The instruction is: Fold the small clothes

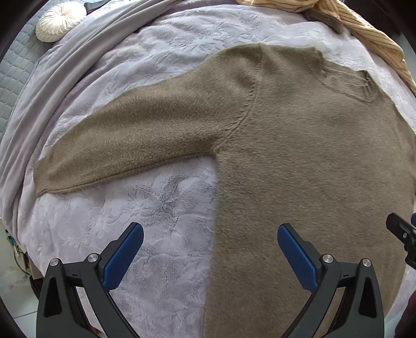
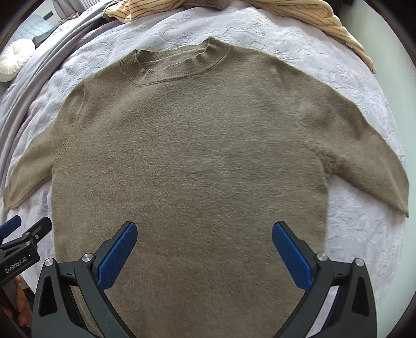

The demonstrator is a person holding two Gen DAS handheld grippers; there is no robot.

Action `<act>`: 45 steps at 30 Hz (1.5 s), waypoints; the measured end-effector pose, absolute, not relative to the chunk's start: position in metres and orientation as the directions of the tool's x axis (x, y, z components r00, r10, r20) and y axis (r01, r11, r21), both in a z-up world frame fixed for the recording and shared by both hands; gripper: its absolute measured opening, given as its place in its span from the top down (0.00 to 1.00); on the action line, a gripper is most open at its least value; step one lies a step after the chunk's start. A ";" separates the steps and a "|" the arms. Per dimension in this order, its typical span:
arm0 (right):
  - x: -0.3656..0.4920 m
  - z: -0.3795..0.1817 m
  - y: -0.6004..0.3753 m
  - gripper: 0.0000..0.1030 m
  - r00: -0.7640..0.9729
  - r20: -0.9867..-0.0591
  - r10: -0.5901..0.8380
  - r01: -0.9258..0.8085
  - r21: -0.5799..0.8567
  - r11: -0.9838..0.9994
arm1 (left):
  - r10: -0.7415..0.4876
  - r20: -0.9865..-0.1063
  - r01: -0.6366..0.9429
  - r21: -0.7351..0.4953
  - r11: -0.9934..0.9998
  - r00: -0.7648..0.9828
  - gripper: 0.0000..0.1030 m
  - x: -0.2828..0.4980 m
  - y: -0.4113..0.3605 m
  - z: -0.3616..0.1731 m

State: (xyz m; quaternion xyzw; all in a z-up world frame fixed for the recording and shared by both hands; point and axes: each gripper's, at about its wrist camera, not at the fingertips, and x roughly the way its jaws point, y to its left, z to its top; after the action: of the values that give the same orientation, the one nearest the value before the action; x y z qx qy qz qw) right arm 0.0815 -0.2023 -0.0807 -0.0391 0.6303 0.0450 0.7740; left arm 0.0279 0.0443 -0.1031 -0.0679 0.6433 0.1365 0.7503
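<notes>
Your left gripper (image 1: 210,234) and right gripper (image 2: 204,232), fingers spread and holding nothing, hover over the olive sweater (image 2: 189,156), spread flat on the lavender blanket (image 2: 358,234), collar at 12 o'clock.

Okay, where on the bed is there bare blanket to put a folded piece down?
Bare lavender blanket lies under the brown sweater's left sleeve, beside its body. More lies beyond its right sleeve. The far edge is crowded by a striped garment.
</notes>
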 end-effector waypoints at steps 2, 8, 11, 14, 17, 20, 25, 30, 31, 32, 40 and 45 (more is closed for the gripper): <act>0.083 -0.091 -0.196 0.00 0.187 -0.982 0.012 -0.120 -0.011 0.993 | 0.119 -0.983 -0.311 0.071 0.948 0.139 0.00 0.029 0.050 -0.109; 0.082 -0.103 -0.176 0.00 0.173 -0.985 0.026 -0.163 -0.003 0.987 | 0.106 -0.982 -0.342 0.047 0.938 0.155 0.00 0.036 0.062 -0.120; 0.082 -0.109 -0.169 0.00 0.165 -0.986 0.023 -0.173 -0.006 0.985 | 0.042 -0.976 -0.374 -0.043 0.926 0.215 0.00 0.035 0.080 -0.119; 0.082 -0.110 -0.165 0.00 0.156 -0.987 0.032 -0.175 0.004 0.985 | -0.006 -0.944 -0.485 -0.174 0.857 0.329 0.00 0.023 0.128 -0.115; 0.081 -0.109 -0.155 0.00 0.160 -0.986 0.038 -0.202 0.005 0.979 | -0.028 -0.914 -0.612 -0.293 0.735 0.405 0.00 0.002 0.189 -0.125; 0.081 -0.107 -0.148 0.00 0.162 -0.986 0.039 -0.229 0.001 0.973 | -0.061 -0.906 -0.701 -0.365 0.613 0.418 0.00 -0.011 0.236 -0.150; 0.082 -0.114 -0.140 0.00 0.143 -0.989 0.046 -0.243 0.010 0.970 | 0.002 -0.867 -0.741 -0.424 0.521 0.498 0.14 -0.004 0.270 -0.146; 0.073 -0.118 -0.124 0.00 0.139 -0.989 0.055 -0.263 0.017 0.965 | 0.050 -0.860 -0.749 -0.412 0.518 0.508 0.90 0.005 0.293 -0.139; 0.072 -0.117 -0.123 0.00 0.139 -0.988 0.061 -0.267 0.022 0.963 | 0.062 -0.857 -0.741 -0.404 0.537 0.512 0.90 0.005 0.292 -0.135; 0.070 -0.117 -0.122 0.00 0.140 -0.988 0.064 -0.269 0.024 0.963 | 0.091 -0.850 -0.724 -0.380 0.575 0.519 0.90 0.006 0.285 -0.126; 0.063 -0.103 -0.149 0.00 0.183 -0.978 0.101 -0.219 0.060 0.974 | 0.028 -0.718 -0.324 -0.280 0.904 0.696 0.90 0.067 0.156 -0.023; 0.073 -0.091 -0.197 0.00 0.244 -0.964 0.105 -0.130 0.074 0.989 | -0.191 -0.721 -0.019 -0.273 0.962 0.666 0.90 0.130 0.023 -0.017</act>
State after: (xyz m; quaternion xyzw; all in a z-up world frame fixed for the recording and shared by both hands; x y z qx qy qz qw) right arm 0.0731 -0.1972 -0.0907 -0.0106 0.6102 0.0745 0.7887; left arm 0.1303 0.0226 -0.0171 -0.1297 0.4061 -0.0477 0.9033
